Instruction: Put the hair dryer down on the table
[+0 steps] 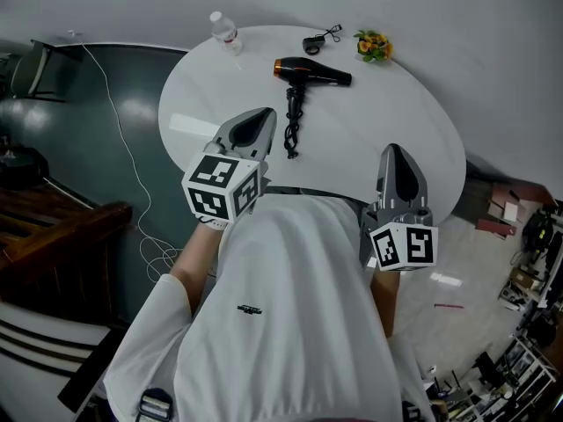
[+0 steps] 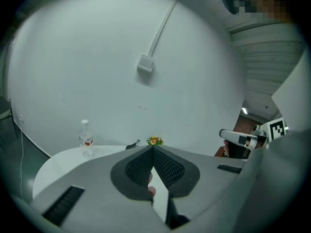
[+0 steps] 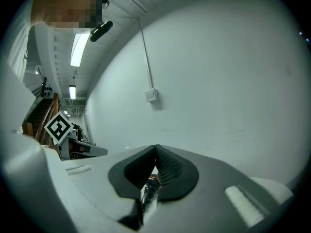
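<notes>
As the hair dryer (image 1: 310, 73) is lying on the table (image 1: 387, 139), left gripper (image 1: 257, 120) and right gripper (image 1: 393, 153) are hanging short of it, pressed together, empty; probably avoiding its cord (image 1: 293, 126) is mattering now.

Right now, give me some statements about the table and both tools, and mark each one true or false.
1. The black hair dryer with the copper ring lies on the white round table. True.
2. The left tool grips the hair dryer. False: it is shut on nothing, well apart from the dryer.
3. The clear plastic bottle lies on its side. False: it stands upright.
4. The small bunch of yellow flowers sits near the table's far edge. True.
5. The right tool is wide open. False: its jaws are together and hold nothing.
</notes>
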